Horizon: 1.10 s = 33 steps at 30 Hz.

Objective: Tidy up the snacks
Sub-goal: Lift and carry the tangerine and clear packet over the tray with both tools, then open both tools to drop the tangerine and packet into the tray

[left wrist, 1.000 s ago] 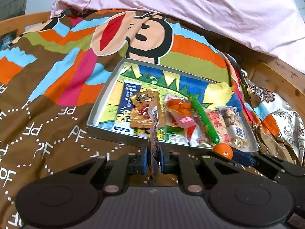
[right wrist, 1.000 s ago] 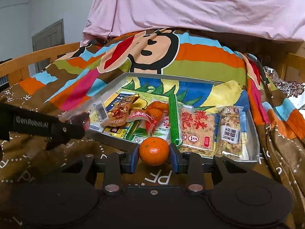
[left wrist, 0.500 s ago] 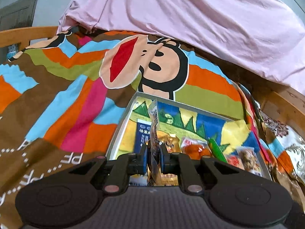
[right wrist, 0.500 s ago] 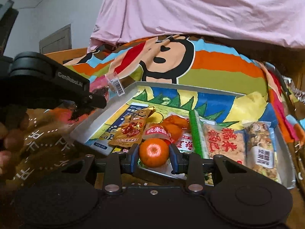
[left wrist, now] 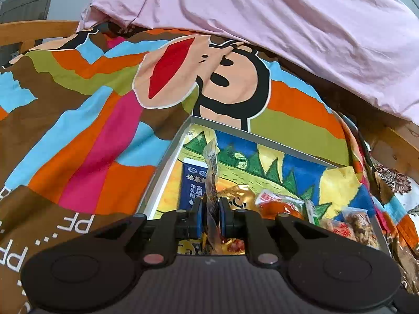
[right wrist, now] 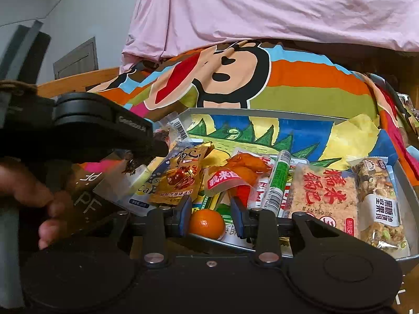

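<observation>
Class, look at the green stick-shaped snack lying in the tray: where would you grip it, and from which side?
Grip the green stick snack across its narrow middle, coming from above. It lies flat among packets in the tray, so its ends and sides are crowded.

tray (right wrist: 262, 111) far half: bare | near half: snack packets (right wrist: 324, 198) crowd

Both wrist cameras look forward, low and close, sharing the snack tray (left wrist: 167, 162) (right wrist: 404, 172) on the cartoon blanket (left wrist: 78, 120) (right wrist: 301, 78).
</observation>
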Tool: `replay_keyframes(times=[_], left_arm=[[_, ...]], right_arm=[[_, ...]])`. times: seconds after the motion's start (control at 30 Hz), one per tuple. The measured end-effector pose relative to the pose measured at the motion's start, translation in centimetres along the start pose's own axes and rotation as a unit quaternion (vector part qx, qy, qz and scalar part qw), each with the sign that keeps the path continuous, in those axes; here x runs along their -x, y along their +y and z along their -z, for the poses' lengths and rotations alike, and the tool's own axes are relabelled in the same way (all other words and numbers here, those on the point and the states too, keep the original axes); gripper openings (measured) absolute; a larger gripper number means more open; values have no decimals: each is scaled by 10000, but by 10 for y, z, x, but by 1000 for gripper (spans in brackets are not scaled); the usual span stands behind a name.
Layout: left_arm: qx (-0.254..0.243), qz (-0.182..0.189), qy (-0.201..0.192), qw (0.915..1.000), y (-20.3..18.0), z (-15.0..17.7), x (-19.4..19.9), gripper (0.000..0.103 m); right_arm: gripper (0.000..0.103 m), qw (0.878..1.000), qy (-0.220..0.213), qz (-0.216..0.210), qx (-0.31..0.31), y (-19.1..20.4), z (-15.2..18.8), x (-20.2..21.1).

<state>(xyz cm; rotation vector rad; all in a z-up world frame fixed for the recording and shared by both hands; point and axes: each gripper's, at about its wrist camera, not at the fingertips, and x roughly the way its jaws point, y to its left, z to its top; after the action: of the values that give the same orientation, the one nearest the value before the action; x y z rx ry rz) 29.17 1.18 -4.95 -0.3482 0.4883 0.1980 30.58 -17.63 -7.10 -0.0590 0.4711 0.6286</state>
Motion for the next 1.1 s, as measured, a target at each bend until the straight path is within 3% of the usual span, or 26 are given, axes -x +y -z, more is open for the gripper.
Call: replay_keyframes(times=[0.27,0.33,0.4,0.47,0.6,0.9,1.1], left_arm=[[-221,-127,5,9997,-2,3,-12,18],[-266,-192,10,9995,-1,2,-13,27],[-229,-221,-7,9995,0,1,-12,46],[-242,-241,-54,9994,1,1,-9,56],[-300,-242,-86,9992,0,1,-5,69],[-241,-168,-269,9992,0,-5,15,84],[-191,-162,-381,9990,2,-11,38,90]], right_arm=[[42,10000,44,-21,62,3,0,0],[45,9999,60,-39,100,4,1,0],[47,9999,62,-60,118,5,0,-1],[47,9999,64,-76,105,5,0,-1],[52,9999,13,-106,77,4,0,1],[63,9996,-213,-104,133,6,-9,16],[78,9985,-538,36,31,2,-24,39]])
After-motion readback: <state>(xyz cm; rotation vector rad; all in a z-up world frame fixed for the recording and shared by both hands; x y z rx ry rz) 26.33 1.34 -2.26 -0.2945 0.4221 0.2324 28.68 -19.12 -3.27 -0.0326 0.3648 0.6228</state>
